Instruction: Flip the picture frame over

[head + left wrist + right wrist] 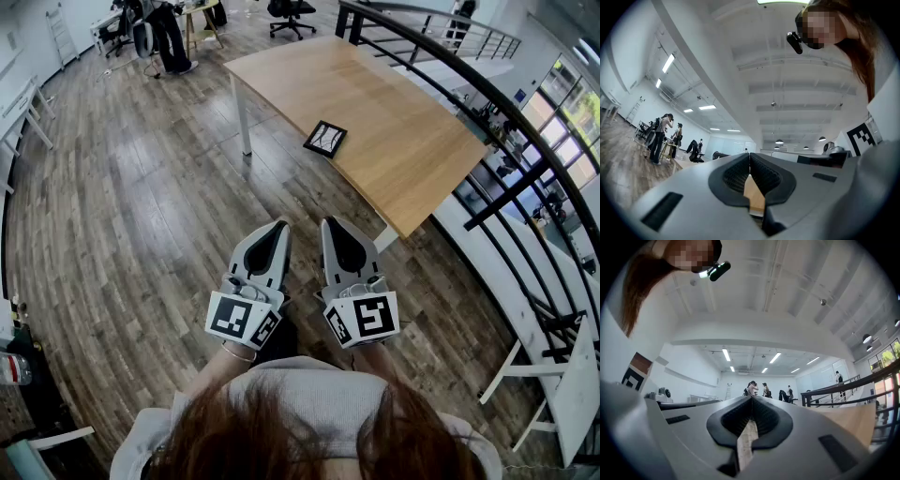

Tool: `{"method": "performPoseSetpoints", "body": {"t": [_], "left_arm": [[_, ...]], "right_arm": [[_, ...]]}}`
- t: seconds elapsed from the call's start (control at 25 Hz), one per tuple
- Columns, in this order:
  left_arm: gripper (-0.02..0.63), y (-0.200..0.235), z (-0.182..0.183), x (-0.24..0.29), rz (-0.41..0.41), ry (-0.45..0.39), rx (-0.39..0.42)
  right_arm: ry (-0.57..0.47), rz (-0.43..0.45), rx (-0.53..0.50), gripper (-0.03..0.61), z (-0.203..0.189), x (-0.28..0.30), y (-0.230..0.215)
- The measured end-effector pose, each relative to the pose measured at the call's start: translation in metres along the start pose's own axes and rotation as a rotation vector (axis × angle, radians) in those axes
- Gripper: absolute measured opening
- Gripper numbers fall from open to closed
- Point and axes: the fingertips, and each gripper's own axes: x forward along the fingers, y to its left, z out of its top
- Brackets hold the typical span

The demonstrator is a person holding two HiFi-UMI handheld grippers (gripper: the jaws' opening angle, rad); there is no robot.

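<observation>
The left tool [277, 228] and the right tool [331, 225] are both fully closed and empty, side by side. The picture frame [325, 138] lies flat well ahead of them, close to the edge of the counter [403, 122]. I think a careless push there could slide it off onto the floor.

counter: light wood top [403, 122] on white legs, upper centre to right of head view
on counter: picture frame [325, 138], dark border, pale centre, lying flat near the counter's left edge
rest of top: bare wood
floor: dark wood planks [141, 234], counter stands on it
</observation>
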Motion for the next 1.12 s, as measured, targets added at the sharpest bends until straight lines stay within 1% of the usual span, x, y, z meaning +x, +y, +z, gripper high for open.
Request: {"method": "performPoseSetpoints", "body": {"t": [0.16,0.32,0.48,0.64,0.72,0.8,0.96,1.12], "left_arm": [[0.008,0.040,-0.003,0.048,-0.031,0.002,0.004],[0.008,0.090,-0.012,0.106,-0.070,0.024,0.017],[0.008,0.135,-0.015,0.165,-0.108,0.043,0.012],[0.008,0.165,-0.017,0.210,-0.146,0.042,0.010],[0.008,0.175,-0.023,0.228,-0.160,0.050,0.009],[0.008,0.179,-0.032,0.240,-0.174,0.070,-0.014],[0.009,0.173,-0.043,0.250,-0.195,0.098,-0.050],[0.008,0.175,-0.042,0.260,-0.189,0.104,-0.050]], "right_arm": [[0.004,-0.024,0.001,0.014,-0.011,0.055,-0.021],[0.013,-0.065,-0.002,0.014,-0.027,0.122,-0.048],[0.021,-0.122,0.006,0.014,-0.038,0.185,-0.087],[0.033,-0.196,-0.001,0.014,-0.047,0.224,-0.120],[0.042,-0.226,0.004,0.014,-0.053,0.236,-0.133],[0.058,-0.254,0.007,0.014,-0.061,0.242,-0.143],[0.087,-0.295,0.037,0.014,-0.071,0.246,-0.157],[0.095,-0.281,0.035,0.014,-0.073,0.252,-0.164]]}}
